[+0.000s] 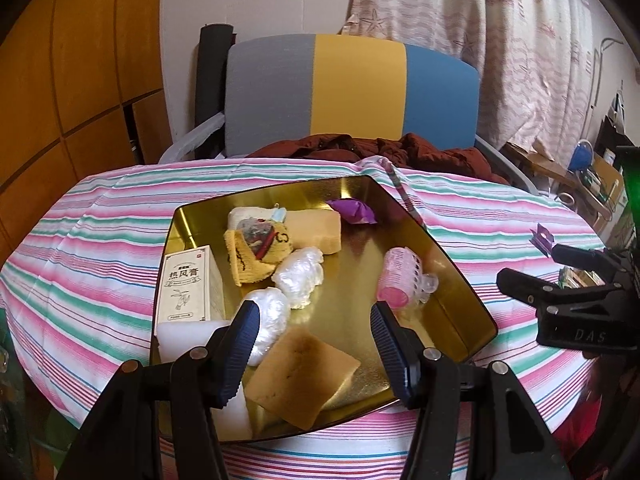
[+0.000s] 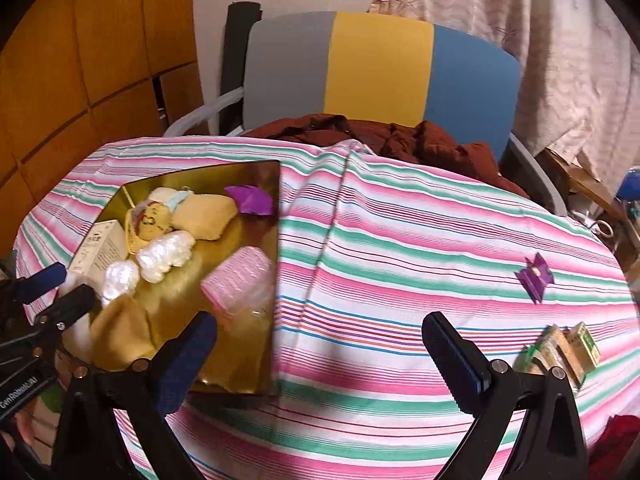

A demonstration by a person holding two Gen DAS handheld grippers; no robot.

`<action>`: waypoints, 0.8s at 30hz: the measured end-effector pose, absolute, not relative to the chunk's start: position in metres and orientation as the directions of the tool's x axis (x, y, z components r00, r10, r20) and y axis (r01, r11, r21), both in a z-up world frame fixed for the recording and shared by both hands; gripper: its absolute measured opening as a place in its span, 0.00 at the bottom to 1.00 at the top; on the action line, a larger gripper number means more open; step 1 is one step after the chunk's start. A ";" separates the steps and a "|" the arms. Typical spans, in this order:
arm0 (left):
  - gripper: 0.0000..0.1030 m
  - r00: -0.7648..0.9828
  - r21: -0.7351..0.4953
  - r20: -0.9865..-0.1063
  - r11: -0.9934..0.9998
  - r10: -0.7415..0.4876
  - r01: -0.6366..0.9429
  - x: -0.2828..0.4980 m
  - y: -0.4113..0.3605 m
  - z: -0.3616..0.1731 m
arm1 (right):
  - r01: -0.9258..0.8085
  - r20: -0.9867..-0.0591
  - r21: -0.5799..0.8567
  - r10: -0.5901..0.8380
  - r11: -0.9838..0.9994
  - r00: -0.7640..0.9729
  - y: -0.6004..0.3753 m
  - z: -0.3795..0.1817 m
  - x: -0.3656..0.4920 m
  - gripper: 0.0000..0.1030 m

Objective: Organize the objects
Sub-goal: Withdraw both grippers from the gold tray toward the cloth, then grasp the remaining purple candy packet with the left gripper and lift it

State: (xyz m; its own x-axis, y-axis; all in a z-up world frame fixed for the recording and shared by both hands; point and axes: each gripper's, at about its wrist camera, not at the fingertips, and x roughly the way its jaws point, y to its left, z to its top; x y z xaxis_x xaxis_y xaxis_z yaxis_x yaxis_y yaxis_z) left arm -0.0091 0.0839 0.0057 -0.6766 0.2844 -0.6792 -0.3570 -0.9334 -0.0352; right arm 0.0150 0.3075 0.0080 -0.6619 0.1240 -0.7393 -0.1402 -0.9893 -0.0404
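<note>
A gold metal tray point(image 1: 460, 264) point(image 2: 264, 352) sits on the striped tablecloth and holds several items: a tan sponge point(image 1: 304, 376), white plastic wads point(image 1: 298, 276), a pink hair roller point(image 1: 400, 276) point(image 2: 240, 280), a cream box point(image 1: 188, 288), a patterned cloth point(image 1: 256, 250) and a purple wrapper point(image 1: 354, 210) point(image 2: 250, 199). My left gripper point(image 1: 310, 344) hovers open over the tray's near end, nothing between its fingers. My right gripper point(image 2: 320, 354) stands open above the cloth beside the tray's right rim. A purple clip point(image 2: 535, 276) and small green-tan boxes point(image 2: 560, 354) lie on the cloth to the right.
A chair with a grey, yellow and blue back point(image 1: 352, 88) stands behind the table with a dark red garment point(image 1: 400, 152) on its seat. Wooden cabinets point(image 1: 60, 80) are at the left, a curtain point(image 1: 520, 40) at the right. The right gripper's black body point(image 1: 572, 304) shows at the left view's right edge.
</note>
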 end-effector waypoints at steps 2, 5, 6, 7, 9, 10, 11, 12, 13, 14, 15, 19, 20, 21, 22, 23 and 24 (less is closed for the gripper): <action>0.57 -0.675 -0.031 -0.678 -0.929 0.290 -0.368 -0.008 0.087 0.006 | -0.158 -0.741 -0.044 0.138 -0.986 -0.658 0.317 0.009 0.017 1.00; 0.57 -0.676 -0.020 -0.675 -0.923 0.296 -0.384 -0.006 0.092 0.007 | -0.192 -0.743 -0.044 0.161 -0.980 -0.650 0.336 0.011 0.020 1.00; 0.57 -0.675 -0.019 -0.674 -0.921 0.299 -0.389 -0.006 0.094 0.007 | -0.202 -0.744 -0.042 0.166 -0.978 -0.647 0.341 0.012 0.020 1.00; 0.57 -0.674 -0.017 -0.674 -0.919 0.301 -0.394 -0.005 0.095 0.007 | -0.217 -0.744 -0.038 0.173 -0.975 -0.645 0.349 0.013 0.021 1.00; 0.57 -0.672 -0.010 -0.675 -0.914 0.306 -0.406 -0.004 0.100 0.007 | -0.249 -0.743 -0.035 0.192 -0.968 -0.641 0.365 0.017 0.024 1.00; 0.57 -0.670 -0.009 -0.675 -0.911 0.309 -0.412 -0.004 0.101 0.007 | -0.267 -0.741 -0.036 0.205 -0.963 -0.639 0.374 0.019 0.025 1.00; 0.57 -0.668 -0.007 -0.676 -0.909 0.311 -0.417 -0.003 0.103 0.007 | -0.281 -0.741 -0.037 0.214 -0.959 -0.637 0.381 0.020 0.027 1.00; 0.57 -0.665 -0.005 -0.677 -0.906 0.314 -0.423 -0.003 0.106 0.007 | -0.294 -0.740 -0.037 0.224 -0.955 -0.634 0.388 0.022 0.028 1.00; 0.57 -0.663 -0.003 -0.678 -0.903 0.317 -0.429 -0.003 0.108 0.007 | -0.312 -0.739 -0.039 0.237 -0.949 -0.630 0.398 0.024 0.030 1.00; 0.57 -0.661 -0.002 -0.678 -0.900 0.322 -0.436 -0.002 0.110 0.007 | -0.324 -0.738 -0.040 0.247 -0.945 -0.629 0.405 0.026 0.032 1.00; 0.57 -0.660 0.001 -0.677 -0.896 0.326 -0.443 -0.001 0.112 0.008 | -0.340 -0.736 -0.039 0.257 -0.940 -0.626 0.414 0.027 0.034 1.00; 0.57 -0.648 0.008 -0.682 -0.883 0.339 -0.469 0.000 0.124 0.007 | -0.426 -0.737 -0.016 0.298 -0.905 -0.607 0.459 0.031 0.044 1.00; 0.57 -0.646 0.009 -0.683 -0.881 0.341 -0.474 0.001 0.126 0.007 | -0.442 -0.737 -0.011 0.306 -0.897 -0.603 0.468 0.031 0.045 1.00; 0.57 -0.643 0.012 -0.685 -0.877 0.343 -0.481 0.001 0.129 0.007 | -0.465 -0.736 -0.007 0.319 -0.885 -0.597 0.480 0.031 0.048 1.00; 0.57 -0.640 0.015 -0.686 -0.874 0.345 -0.486 0.001 0.131 0.006 | -0.497 -0.735 -0.003 0.339 -0.868 -0.588 0.495 0.031 0.051 1.00; 0.57 -0.638 0.017 -0.687 -0.870 0.347 -0.492 0.001 0.134 0.006 | -0.520 -0.734 0.002 0.352 -0.854 -0.581 0.506 0.030 0.053 1.00; 0.57 -0.635 0.019 -0.689 -0.866 0.350 -0.499 0.001 0.138 0.006 | -0.544 -0.733 0.010 0.364 -0.839 -0.575 0.516 0.030 0.055 1.00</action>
State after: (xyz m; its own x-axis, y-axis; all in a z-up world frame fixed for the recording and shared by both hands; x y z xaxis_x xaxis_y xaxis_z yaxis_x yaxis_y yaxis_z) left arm 0.0014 0.1377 0.0058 -0.6350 0.3502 -0.6886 -0.4989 -0.8665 0.0194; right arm 0.0554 0.5156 0.0296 -0.5749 0.3638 -0.7329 -0.5435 -0.8393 0.0097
